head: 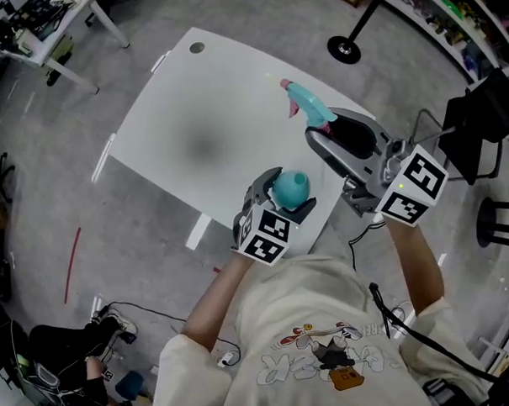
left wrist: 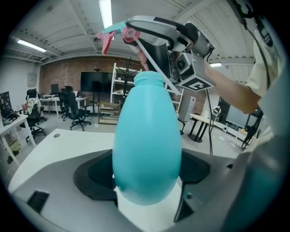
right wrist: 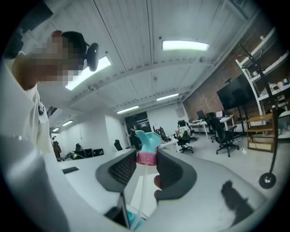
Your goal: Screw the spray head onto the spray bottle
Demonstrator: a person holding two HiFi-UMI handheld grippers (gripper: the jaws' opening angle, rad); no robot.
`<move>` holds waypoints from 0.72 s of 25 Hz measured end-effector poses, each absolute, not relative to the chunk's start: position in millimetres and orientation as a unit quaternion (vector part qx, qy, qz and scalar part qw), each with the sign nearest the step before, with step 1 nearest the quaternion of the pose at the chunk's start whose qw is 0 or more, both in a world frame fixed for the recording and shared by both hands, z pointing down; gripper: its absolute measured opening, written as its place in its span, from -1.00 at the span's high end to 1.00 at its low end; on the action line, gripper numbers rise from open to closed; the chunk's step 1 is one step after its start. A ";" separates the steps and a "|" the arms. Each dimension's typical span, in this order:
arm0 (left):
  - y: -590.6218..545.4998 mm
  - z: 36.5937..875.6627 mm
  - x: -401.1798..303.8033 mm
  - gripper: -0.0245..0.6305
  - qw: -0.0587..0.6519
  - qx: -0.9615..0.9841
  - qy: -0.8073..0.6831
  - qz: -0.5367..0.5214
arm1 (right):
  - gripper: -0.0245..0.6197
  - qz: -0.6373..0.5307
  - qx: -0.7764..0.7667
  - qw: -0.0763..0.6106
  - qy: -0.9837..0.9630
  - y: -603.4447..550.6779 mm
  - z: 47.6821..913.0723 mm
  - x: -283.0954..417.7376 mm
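the left gripper (head: 281, 201) is clamping the bottle (left wrist: 146, 140); the right gripper (right wrist: 144, 168) is gripping the spray head (right wrist: 147, 146) above a white table (head: 192, 116).

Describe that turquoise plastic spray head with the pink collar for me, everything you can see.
The turquoise plastic spray head has a pink trigger, a pink collar and a thin clear tube hanging from it. The right gripper is clamped on the collar, holding it in the air over the white table, nozzle pointing away from the person. It is not yet screwed onto the turquoise egg-shaped bottle in the left gripper.
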State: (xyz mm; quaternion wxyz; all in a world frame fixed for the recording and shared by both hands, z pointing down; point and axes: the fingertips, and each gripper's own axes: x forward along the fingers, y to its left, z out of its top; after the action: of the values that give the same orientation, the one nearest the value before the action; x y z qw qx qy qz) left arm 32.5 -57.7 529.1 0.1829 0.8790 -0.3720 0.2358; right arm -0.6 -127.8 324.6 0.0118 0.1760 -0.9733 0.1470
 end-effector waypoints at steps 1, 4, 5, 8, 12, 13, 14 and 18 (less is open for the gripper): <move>-56.8 522.1 34.5 -0.31 0.178 0.881 -0.367 0.240 | 0.49 0.141 0.174 -0.005 -0.975 -125.6 310.2 1.6; -52.0 506.9 37.0 -0.31 0.160 0.883 -0.357 0.257 | 0.49 0.113 0.169 -0.036 -0.978 -115.5 276.8 4.0; -50.2 502.1 39.5 -0.31 0.154 0.883 -0.355 0.264 | 0.49 0.103 0.167 -0.040 -0.980 -112.0 268.6 5.5; -46.8 486.8 52.9 -0.31 0.144 0.885 -0.347 0.274 | 0.49 0.087 0.161 -0.052 -0.982 -107.3 251.4 14.7; -44.7 473.0 57.4 -0.31 0.140 0.894 -0.324 0.277 | 0.49 0.082 0.158 -0.071 -0.982 -107.0 242.5 12.9; -43.1 469.7 57.3 -0.31 0.139 0.896 -0.318 0.279 | 0.49 0.080 0.158 -0.073 -0.981 -105.7 241.7 10.9; -41.0 465.8 57.9 -0.31 0.138 0.897 -0.313 0.281 | 0.49 0.080 0.156 -0.075 -0.982 -103.4 241.0 10.1; -37.8 439.0 63.2 -0.31 0.163 0.902 -0.304 0.260 | 0.49 0.086 0.130 -0.081 -0.984 -86.7 239.3 15.9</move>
State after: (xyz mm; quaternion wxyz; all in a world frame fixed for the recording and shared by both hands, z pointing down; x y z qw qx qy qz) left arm 63.2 -37.8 439.0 0.1627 0.9021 -0.3039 0.2596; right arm 15.9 -86.7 239.3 -0.0811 0.1297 -0.9845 0.0859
